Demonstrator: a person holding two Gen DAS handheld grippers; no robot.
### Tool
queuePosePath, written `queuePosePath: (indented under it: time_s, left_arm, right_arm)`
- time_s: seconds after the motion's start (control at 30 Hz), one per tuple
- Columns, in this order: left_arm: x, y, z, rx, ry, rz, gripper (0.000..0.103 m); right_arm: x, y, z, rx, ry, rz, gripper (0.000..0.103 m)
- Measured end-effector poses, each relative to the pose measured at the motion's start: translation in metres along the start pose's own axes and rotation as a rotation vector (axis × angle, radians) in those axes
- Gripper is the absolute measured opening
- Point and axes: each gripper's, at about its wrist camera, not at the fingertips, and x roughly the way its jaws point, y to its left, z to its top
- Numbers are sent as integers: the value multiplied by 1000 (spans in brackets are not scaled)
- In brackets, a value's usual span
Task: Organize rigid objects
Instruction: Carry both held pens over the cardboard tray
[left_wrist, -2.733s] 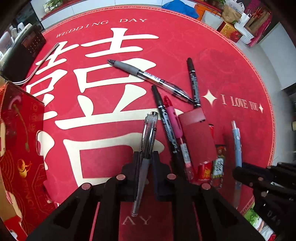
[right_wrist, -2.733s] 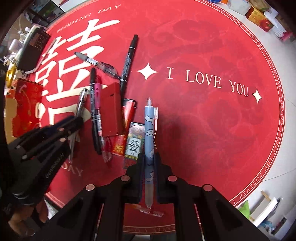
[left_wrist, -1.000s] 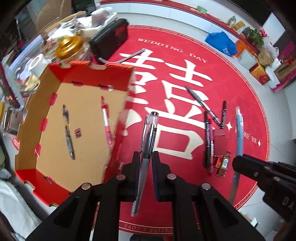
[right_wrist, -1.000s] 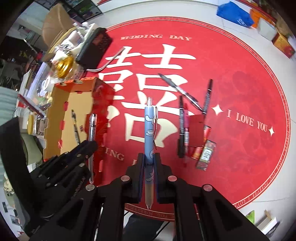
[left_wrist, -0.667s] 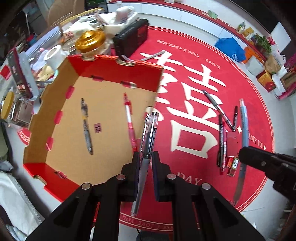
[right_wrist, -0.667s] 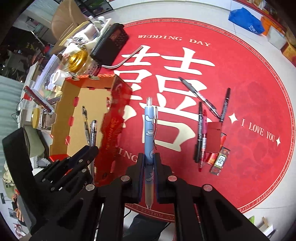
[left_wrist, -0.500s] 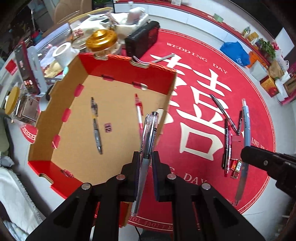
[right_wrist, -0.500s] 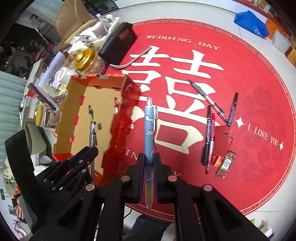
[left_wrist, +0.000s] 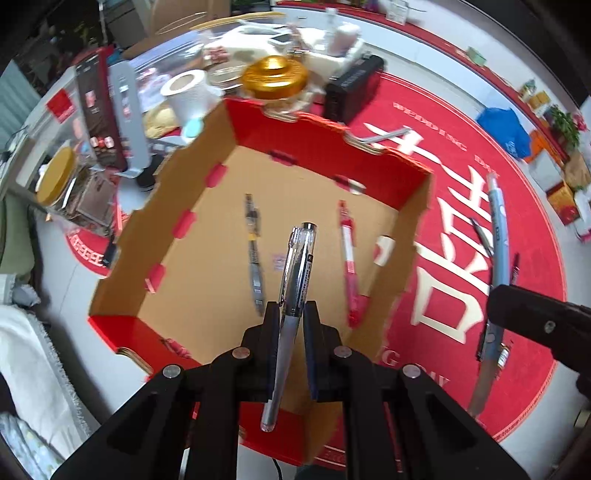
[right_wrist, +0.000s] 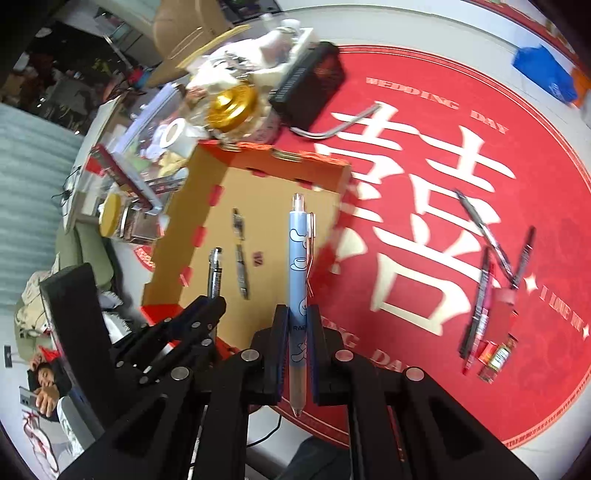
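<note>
My left gripper (left_wrist: 291, 312) is shut on a clear grey pen (left_wrist: 295, 273) and hangs above the open cardboard box (left_wrist: 207, 258) with red walls. A grey pen (left_wrist: 254, 254) and a red pen (left_wrist: 349, 254) lie on the box floor. My right gripper (right_wrist: 298, 317) is shut on a light blue pen (right_wrist: 300, 266), held over the box's near right corner (right_wrist: 332, 243). The left gripper (right_wrist: 212, 302) shows at the left of the right wrist view. Several pens (right_wrist: 487, 280) and small packets (right_wrist: 498, 356) remain on the red round mat (right_wrist: 461, 110).
Behind the box stand a gold lid (left_wrist: 275, 75), a white roll (left_wrist: 186, 92), a black box (left_wrist: 351, 92) and a jar with a yellow lid (left_wrist: 55, 177). The mat's edge and pale floor (left_wrist: 424, 55) lie beyond. A blue bag (left_wrist: 498, 129) sits far right.
Both grippers have travelled left from the mat toward the box, each carrying its pen. The box now fills the middle of the left wrist view, and the loose pens have slid to the right.
</note>
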Motion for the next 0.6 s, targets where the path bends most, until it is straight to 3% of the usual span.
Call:
queuePosePath:
  time_s: [0.27,0.6]
  left_arm:
    - [13,38,15,-32,-15,75,13]
    - [45,49,25,-35,25,94,13]
  right_arm:
    - [25,34,17,-58,11,36,11]
    - [61,41,31,-75,55,-2,11]
